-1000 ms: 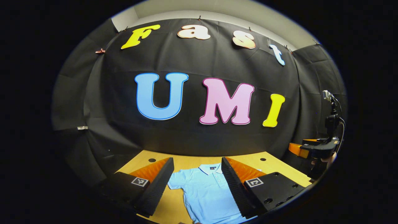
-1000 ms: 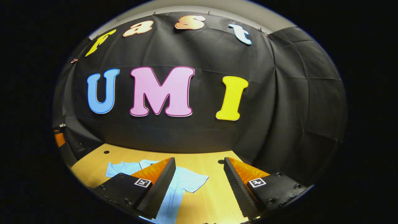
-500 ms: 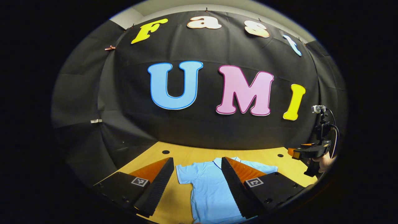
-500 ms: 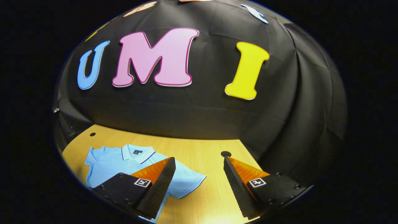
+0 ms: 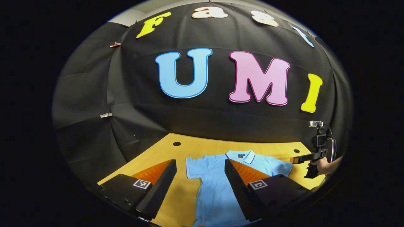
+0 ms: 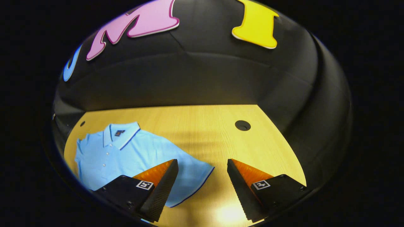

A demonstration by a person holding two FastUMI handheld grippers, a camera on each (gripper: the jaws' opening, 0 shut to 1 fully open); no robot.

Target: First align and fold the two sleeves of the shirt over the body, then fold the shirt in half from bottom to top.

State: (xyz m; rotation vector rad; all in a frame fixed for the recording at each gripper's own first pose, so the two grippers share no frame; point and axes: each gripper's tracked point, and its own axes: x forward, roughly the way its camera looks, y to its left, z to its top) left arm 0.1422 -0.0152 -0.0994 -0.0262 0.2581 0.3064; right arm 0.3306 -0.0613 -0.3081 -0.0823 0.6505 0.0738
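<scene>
A light blue polo shirt (image 5: pixel 214 186) lies flat on the wooden table (image 5: pixel 180 192), collar toward the back wall, both short sleeves spread out. My left gripper (image 5: pixel 200 189) hangs open above the shirt's left side, over its left sleeve (image 5: pixel 195 167). In the right gripper view the shirt (image 6: pixel 132 154) lies at the left, and my right gripper (image 6: pixel 202 189) stands open above the edge of its right sleeve (image 6: pixel 195 176). The right gripper (image 5: pixel 311 157), held by a hand (image 5: pixel 325 165), also appears far right in the left gripper view.
The table (image 6: pixel 205 126) has round holes near its back corners, one hole (image 6: pixel 242 125) right of the shirt and another hole (image 5: pixel 176 143) at the back left. Black cloth walls close the booth behind and at both sides.
Both grippers have tilted downward and moved forward toward the table, so the shirt now shows fuller. The right gripper dropped most, coming down over the right sleeve. Both stayed open.
</scene>
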